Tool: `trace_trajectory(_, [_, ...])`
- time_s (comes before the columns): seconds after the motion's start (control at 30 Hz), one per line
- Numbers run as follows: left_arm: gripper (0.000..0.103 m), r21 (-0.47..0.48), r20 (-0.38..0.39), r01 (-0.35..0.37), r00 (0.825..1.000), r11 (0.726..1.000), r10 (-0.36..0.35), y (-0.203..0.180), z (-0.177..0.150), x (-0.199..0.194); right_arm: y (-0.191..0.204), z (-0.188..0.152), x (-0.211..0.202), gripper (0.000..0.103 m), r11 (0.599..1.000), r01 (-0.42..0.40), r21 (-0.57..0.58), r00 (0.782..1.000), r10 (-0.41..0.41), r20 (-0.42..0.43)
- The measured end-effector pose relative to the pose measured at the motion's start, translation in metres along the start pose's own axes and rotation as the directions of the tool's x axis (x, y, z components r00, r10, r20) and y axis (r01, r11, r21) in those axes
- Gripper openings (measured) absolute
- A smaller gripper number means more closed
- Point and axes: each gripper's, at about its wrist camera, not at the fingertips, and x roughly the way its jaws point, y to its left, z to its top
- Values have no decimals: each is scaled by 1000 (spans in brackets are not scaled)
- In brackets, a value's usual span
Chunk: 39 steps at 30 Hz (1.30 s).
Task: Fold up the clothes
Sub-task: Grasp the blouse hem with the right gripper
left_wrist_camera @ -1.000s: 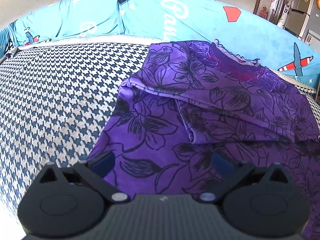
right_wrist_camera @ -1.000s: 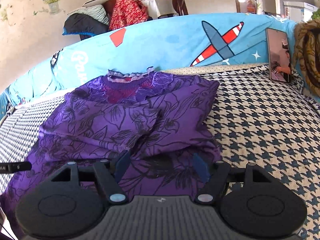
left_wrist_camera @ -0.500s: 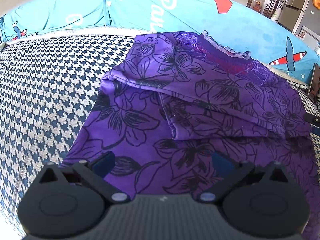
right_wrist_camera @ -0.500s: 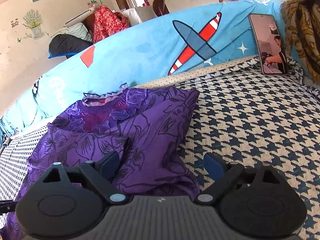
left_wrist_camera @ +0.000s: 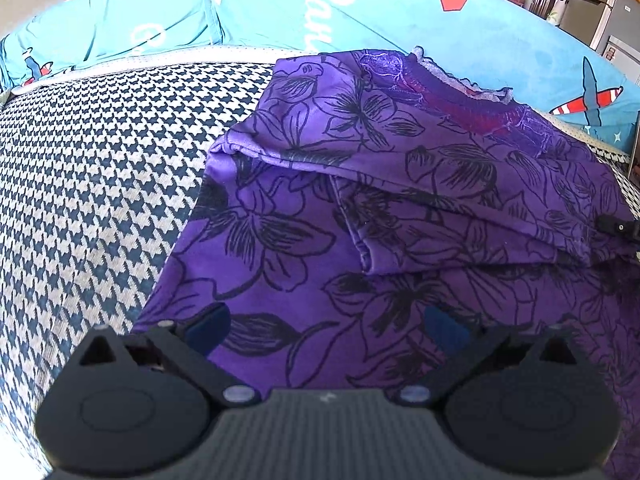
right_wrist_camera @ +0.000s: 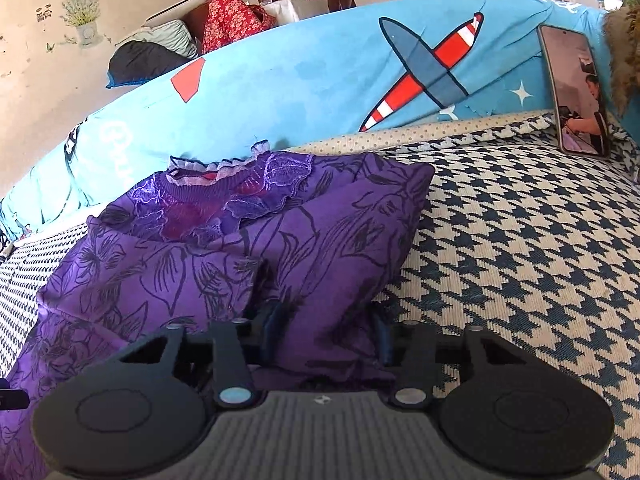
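So the purple floral top (left_wrist_camera: 360,216) was spread on the houndstooth sofa seat (left_wrist_camera: 88,184), neck frill up against the blue airplane-print back cushion (left_wrist_camera: 400,16) and the hem end nearest both tools. Its long axis ran straight away from the tongs, hem close in and collar far off. Both sleeves already lay folded in across the chest.

Going left to right: the left tongs (left_wrist_camera: 326,326) hung spread wide over the hem-side left corner, with cloth showing between the two blue pads and nothing pinched. The right tongs (right_wrist_camera: 328,332) were drawn in around a bunched ridge of the top at its right edge; looked to me like they had it gripped, with the fabric standing up between the fingers. So the right side was the one actually on the garment, while the left was only over it.

My read: whatever fold comes next runs along that hem-to-collar line.

Count: one top, two tongs, one phone (right_wrist_camera: 576,92) propped against the cushion off to the right.
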Motion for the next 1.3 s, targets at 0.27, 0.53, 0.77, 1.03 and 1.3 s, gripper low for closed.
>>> trace_trajectory(0.27, [103,-40,2,7,1000,999,-7,6,1,-2,16,10,-14,22,999,-42,35,997,39,70])
trace_trajectory(0.53, [103,-142,22,7,1000,990,-4,18,-1,-11,48,18,-23,22,995,-86,46,987,79,143])
trace_trajectory(0.77, [103,-211,53,-25,998,977,37,35,4,-18,55,16,-24,22,1000,-15,-4,986,15,164])
trace_trajectory(1.03, [103,-222,115,-59,990,973,86,46,12,-32,64,10,-22,22,997,64,-36,985,-57,161])
trace_trajectory(1.3, [103,-301,134,-65,985,952,109,80,11,-44,92,24,-18,22,998,64,-22,987,-60,150])
